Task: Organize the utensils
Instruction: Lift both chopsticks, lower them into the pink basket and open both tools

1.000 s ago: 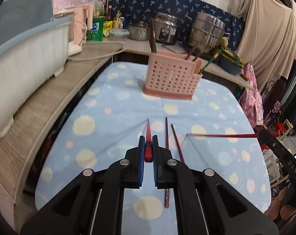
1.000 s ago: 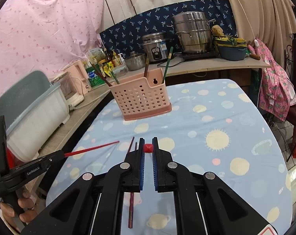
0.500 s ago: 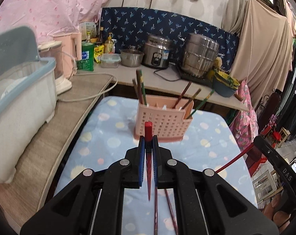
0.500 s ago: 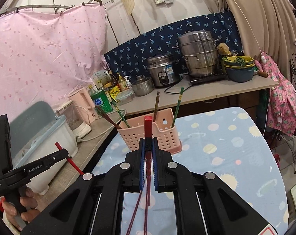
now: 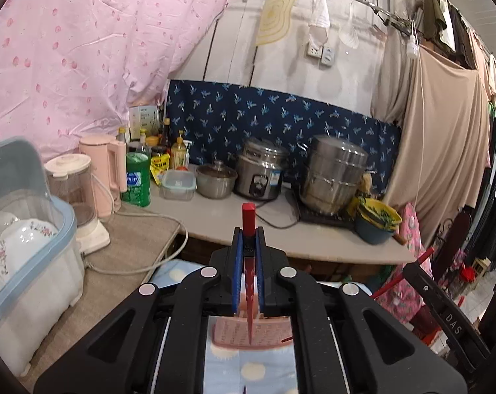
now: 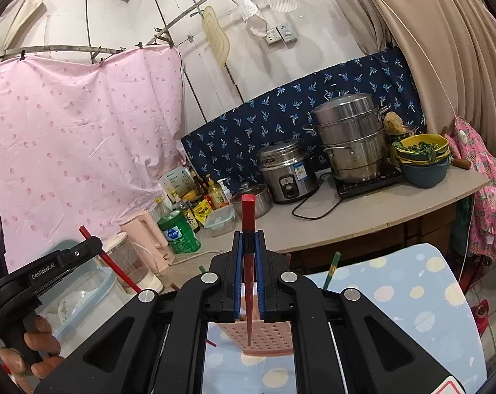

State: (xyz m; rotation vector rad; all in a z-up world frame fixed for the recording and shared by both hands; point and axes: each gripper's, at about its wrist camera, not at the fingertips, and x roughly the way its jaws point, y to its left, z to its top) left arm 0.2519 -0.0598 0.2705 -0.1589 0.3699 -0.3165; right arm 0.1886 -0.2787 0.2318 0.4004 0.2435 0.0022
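The left gripper point(image 5: 248, 246) is pressed together on a red chopstick point(image 5: 248, 272), which stands nearly upright between the blue pads: its square top pokes out above the fingertips toward 12 o'clock and its tapered tip hangs down toward 6 o'clock, over the pink basket point(image 5: 251, 333) glimpsed through the gap in the gripper's frame. The basket sits on the blue spotted tablecloth point(image 5: 248, 371). At 4 o'clock in the left wrist view the other gripper shows as a black arm with a red stick slanting from it. The right gripper point(image 6: 248, 246) is likewise clamped shut on a second chopstick point(image 6: 248, 272), also red, held upright with its blunt end up and its point down over the perforated wall of the same basket point(image 6: 267, 336), which lies at 6 o'clock in that view. A green-tipped chopstick point(image 6: 331, 267) rises from the basket at about 4 o'clock of the fingertips. At 8 o'clock in the right wrist view a hand point(image 6: 31, 354) grips the handle of the left gripper, whose red stick angles up to 10 o'clock. Beyond, the counter point(image 5: 212, 211) carries a rice cooker point(image 5: 259, 177), a steel steamer point(image 5: 330, 174) and a green bottle point(image 5: 136, 179); a lidded dish bin point(image 5: 24, 256) stands at 9 o'clock.
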